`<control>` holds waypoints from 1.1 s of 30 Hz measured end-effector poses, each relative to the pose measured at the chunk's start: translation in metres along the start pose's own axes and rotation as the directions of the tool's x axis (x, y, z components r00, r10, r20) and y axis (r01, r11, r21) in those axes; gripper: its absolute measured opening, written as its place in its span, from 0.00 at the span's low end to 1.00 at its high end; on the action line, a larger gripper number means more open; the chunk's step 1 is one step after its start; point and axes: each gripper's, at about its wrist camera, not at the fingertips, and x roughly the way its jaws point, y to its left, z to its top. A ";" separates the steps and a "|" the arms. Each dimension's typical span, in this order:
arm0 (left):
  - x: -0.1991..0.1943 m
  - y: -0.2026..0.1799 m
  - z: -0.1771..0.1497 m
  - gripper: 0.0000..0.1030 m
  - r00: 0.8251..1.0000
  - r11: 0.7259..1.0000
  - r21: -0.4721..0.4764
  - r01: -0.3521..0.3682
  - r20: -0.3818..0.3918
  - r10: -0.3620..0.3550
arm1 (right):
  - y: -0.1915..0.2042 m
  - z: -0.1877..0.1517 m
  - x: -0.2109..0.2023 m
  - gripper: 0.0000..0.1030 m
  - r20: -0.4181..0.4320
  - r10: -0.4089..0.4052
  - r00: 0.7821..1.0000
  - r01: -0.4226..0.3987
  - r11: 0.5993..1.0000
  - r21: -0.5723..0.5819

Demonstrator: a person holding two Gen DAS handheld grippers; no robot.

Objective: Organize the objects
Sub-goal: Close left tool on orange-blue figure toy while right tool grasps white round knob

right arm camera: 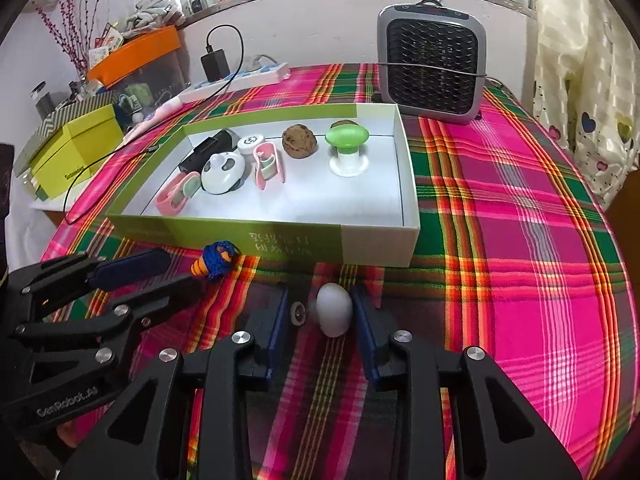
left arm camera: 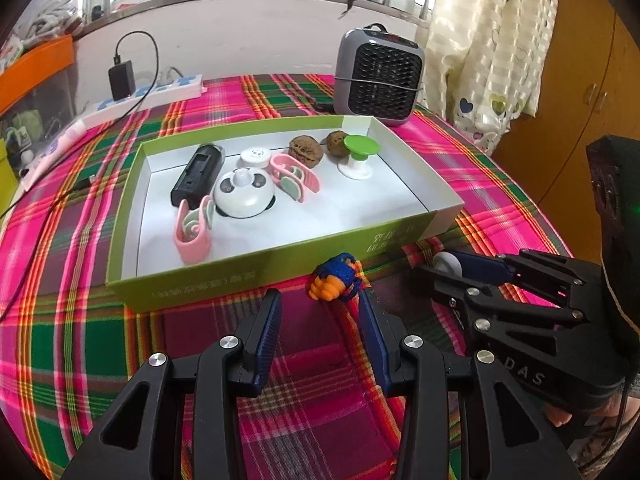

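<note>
Closing on the egg, with the knitted toy next in line

Sitting on the plaid cloth (right arm camera: 520, 240) just in front of the green box's (right arm camera: 224, 236) near wall: a white egg-shaped piece (right arm camera: 334, 309) and, further left along the same wall, a blue-and-orange knitted toy (right arm camera: 214, 264). Already inside the box: a panda bell (right arm camera: 223, 176), two pink clips, a black device, two walnuts and a green-topped knob (right arm camera: 346, 136).

Right gripper (right arm camera: 320, 320) straddling the egg, jaws partly drawn in; right pad against its side or nearly so, a small gap on the left side, so not yet a firm grip by the look of it. Left gripper (left arm camera: 320, 312) empty, jaws apart, tips just short of the knitted toy (left arm camera: 336, 278) without touching.

Judged as the pick-up step for the last loose items. Next call: finish the squeeze gently, since a smooth rounded shell could squirt out, then lift clear of the near wall and set down in the bare patch at the box's right end.
</note>
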 end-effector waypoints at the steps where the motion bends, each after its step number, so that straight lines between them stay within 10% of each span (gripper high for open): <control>1: 0.002 -0.002 0.001 0.37 1.000 1.000 0.007 -0.001 -0.005 0.001 | -0.001 0.000 0.000 0.32 0.000 0.003 1.000 -0.003 1.000 0.002; 20: 0.019 -0.013 0.009 0.37 0.999 0.999 0.036 -0.027 -0.029 0.028 | -0.006 -0.005 -0.005 0.32 0.004 0.027 1.000 -0.027 0.999 0.021; 33: 0.019 -0.014 0.008 0.18 0.999 0.998 0.026 -0.049 -0.022 0.050 | -0.008 -0.006 -0.005 0.32 0.006 0.036 0.999 -0.036 0.999 0.026</control>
